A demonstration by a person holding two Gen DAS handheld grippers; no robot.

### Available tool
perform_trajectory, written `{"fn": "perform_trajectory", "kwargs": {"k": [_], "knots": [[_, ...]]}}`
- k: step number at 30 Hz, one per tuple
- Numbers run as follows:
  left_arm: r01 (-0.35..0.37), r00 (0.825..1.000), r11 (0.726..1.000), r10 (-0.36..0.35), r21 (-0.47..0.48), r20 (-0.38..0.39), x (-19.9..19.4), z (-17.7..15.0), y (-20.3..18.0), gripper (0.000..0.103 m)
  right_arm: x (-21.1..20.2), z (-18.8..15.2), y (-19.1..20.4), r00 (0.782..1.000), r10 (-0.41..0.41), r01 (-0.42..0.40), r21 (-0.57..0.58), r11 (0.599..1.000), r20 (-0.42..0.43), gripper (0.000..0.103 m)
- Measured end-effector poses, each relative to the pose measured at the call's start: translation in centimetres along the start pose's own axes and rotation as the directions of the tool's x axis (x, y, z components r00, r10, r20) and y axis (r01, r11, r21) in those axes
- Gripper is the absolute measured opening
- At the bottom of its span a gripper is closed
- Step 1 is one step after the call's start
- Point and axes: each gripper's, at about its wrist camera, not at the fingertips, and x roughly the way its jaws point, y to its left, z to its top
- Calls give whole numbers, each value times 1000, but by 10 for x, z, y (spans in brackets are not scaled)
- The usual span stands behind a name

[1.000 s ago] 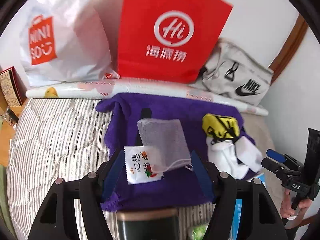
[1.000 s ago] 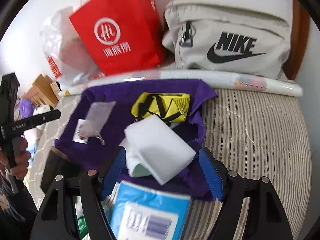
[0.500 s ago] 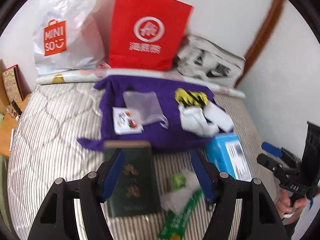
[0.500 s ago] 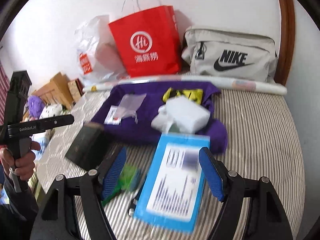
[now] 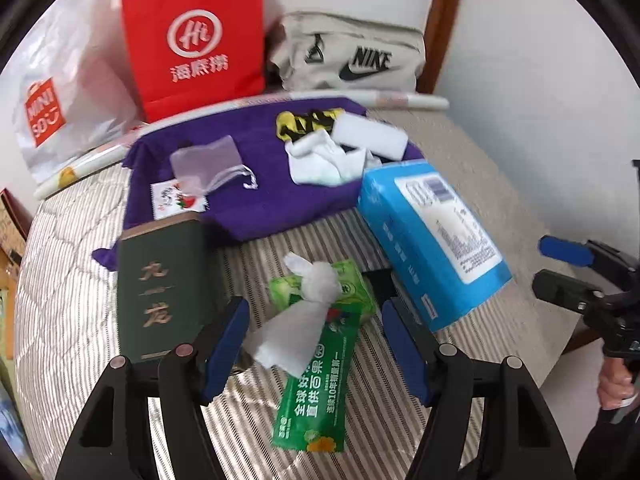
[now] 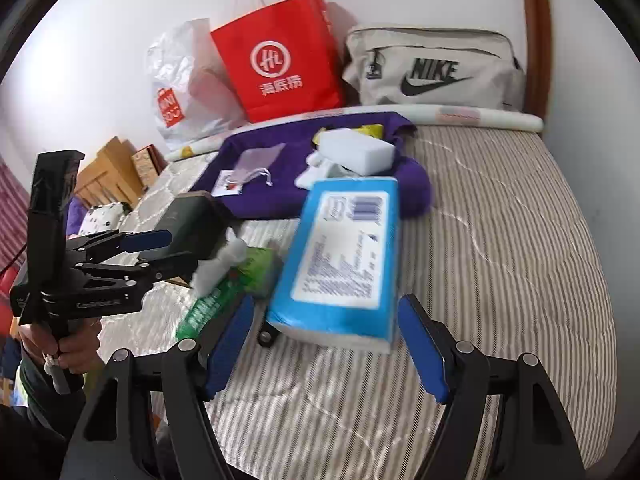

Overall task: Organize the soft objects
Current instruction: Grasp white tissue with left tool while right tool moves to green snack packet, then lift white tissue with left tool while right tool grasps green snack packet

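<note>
Lying on the striped mattress (image 5: 460, 148), the white tissue wad (image 5: 304, 312) is draped over a green packet (image 5: 320, 380), between the spread, empty jaws of the left gripper (image 5: 316, 340). Light, limp handling is expected — a pinch at its bunched middle is advised. The blue tissue pack (image 6: 344, 256) — soft, probably squashy — is framed by the right gripper (image 6: 324, 344), likewise spread and empty. Its long sides would best be clamped.

Purple cloth (image 5: 256, 200), blue tissue pack (image 6: 344, 256), red bag (image 5: 196, 40), striped mattress (image 6: 500, 260).
</note>
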Motion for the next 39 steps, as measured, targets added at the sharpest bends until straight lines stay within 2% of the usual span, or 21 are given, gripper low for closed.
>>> {"fn": "perform_trajectory", "kwargs": {"k": [3,8,11,14,16,17,18,19,20,21,27,32,39], "knots": [[-2,1000,1000,2,16,-13,12,1,-4,67,0,-10,-4,999,-29,29,-5,1000,15,75],[-34,999,997,36,70,-22,27,8,-13,67,3,-20,-8,1000,-15,15,1,1000,14,75],[-41,998,995,46,92,-48,38,12,-17,56,7,-23,-9,1000,-25,25,-5,1000,9,75],[-51,996,991,59,123,-65,47,13,-22,55,12,-26,-11,1000,-24,24,0,1000,-6,75],[-77,993,987,89,142,-83,55,12,-24,49,14,-28,-12,1000,-18,18,6,1000,-14,75],[-82,991,986,96,146,-96,59,11,-23,41,15,-29,-13,1000,-17,17,8,1000,-18,75],[-74,991,988,89,138,-103,61,11,-22,34,16,-30,-13,1000,-18,18,9,1000,-22,75],[-53,992,991,67,126,-107,62,10,-20,32,16,-31,-13,1000,-18,19,10,1000,-24,75],[-27,994,993,39,114,-106,62,10,-18,23,17,-32,-13,1000,-16,17,11,1000,-26,75],[-17,994,994,28,105,-105,62,11,-17,21,17,-32,-13,1000,-15,16,11,1000,-28,75],[52,997,997,-49,64,-56,38,15,-13,20,19,-37,-3,999,-4,3,-4,1000,-41,75],[43,999,999,-43,33,-14,11,14,-6,20,19,-41,13,999,14,-15,-28,999,-43,75],[20,999,1000,-20,-16,38,-27,-13,15,20,34,-53,38,995,46,-50,-39,998,-85,75]]}}
